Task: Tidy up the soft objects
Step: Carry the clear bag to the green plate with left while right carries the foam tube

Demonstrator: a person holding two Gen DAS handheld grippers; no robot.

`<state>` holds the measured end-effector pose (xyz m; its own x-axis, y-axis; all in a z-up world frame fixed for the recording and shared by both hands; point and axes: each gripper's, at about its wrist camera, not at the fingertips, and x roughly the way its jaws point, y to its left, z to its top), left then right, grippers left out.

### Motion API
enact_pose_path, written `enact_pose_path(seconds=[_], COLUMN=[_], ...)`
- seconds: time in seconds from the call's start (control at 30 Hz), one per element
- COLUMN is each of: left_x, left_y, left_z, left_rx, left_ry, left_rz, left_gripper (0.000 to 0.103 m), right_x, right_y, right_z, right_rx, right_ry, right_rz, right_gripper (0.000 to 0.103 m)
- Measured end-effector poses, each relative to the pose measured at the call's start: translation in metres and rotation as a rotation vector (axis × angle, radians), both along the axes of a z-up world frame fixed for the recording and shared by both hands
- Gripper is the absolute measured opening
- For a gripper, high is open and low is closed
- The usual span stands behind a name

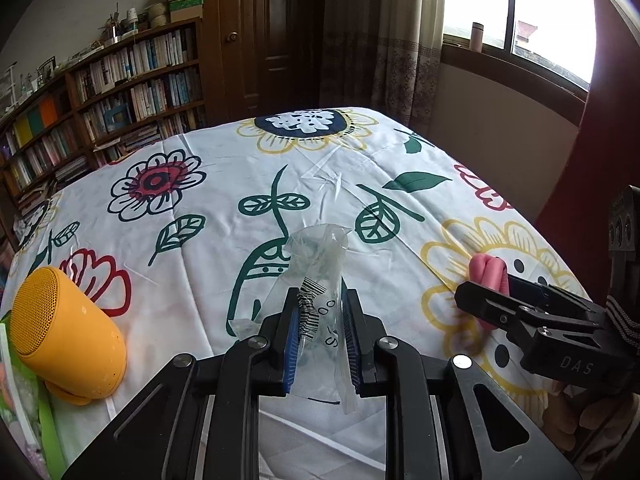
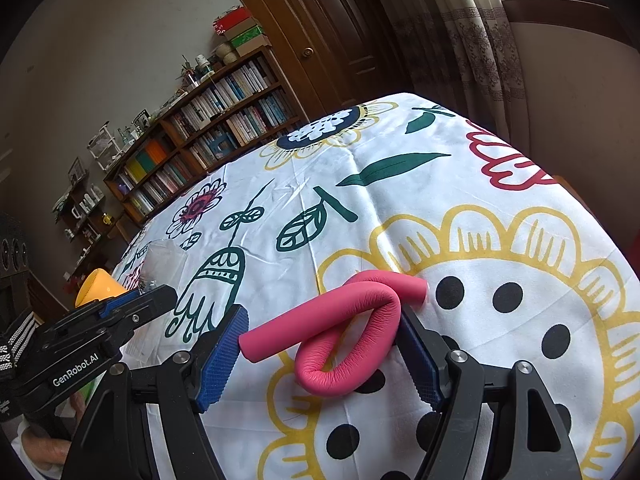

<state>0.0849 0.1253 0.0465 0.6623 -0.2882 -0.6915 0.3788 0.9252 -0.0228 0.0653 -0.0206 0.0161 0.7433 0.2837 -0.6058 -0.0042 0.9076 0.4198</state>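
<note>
Pink foam, that's the eye-catcher: a bendy pink foam tube [image 2: 352,328] lies looped on the flowered cloth [image 2: 360,208], curled back over itself on the big yellow sunflower print with black dots; the right gripper [image 2: 320,356] straddles it, blue pads spread wide; the right-hand pad looks to be against the outer bend of the loop, while the left-hand pad stands just clear of the tube's free end, so nothing is pinched there yet. Over on the left wrist view, the left gripper [image 1: 323,344] has its blue pads drawn in close on a crumpled clear plastic bag [image 1: 320,280] with a black barcode and printed characters; the bag stands up between the fingers, its top puffed open above the cloth and a tail hanging down below the pads. From the same view the right gripper shows at the far right, low over the sunflower, with the pink tube poking out beyond its tips. A yellow mesh-fronted speaker [image 1: 64,332] lies on its side at the left edge of the cloth, well apart from both tools; a green-edged packet [image 1: 24,408] sits just beside it, half out of frame. Behind the table: a bookshelf [image 1: 120,92] packed with books, a dark wooden door [image 1: 256,32], patterned curtains [image 1: 384,32] and a bright window [image 1: 520,8].
</note>
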Motion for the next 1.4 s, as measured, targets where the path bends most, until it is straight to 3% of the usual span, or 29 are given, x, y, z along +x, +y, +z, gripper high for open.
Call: enact_pose_path(seconds=[0.7,1.4], left_x=[0.026,0.015], left_y=[0.061,0.165], left_z=[0.054,0.071], left_rx=[-0.069,-0.169], left_ry=[-0.102,-0.129], left_rz=[0.153,0.345], left_gripper=[0.021,0.021], right_x=[0.000,0.002], right_y=[0.000,0.001], right_z=[0.000,-0.001], right_rx=[0.000,-0.023], right_ry=[-0.001,0.021], right_rz=[0.002,-0.022], right_gripper=[0.077,0.077])
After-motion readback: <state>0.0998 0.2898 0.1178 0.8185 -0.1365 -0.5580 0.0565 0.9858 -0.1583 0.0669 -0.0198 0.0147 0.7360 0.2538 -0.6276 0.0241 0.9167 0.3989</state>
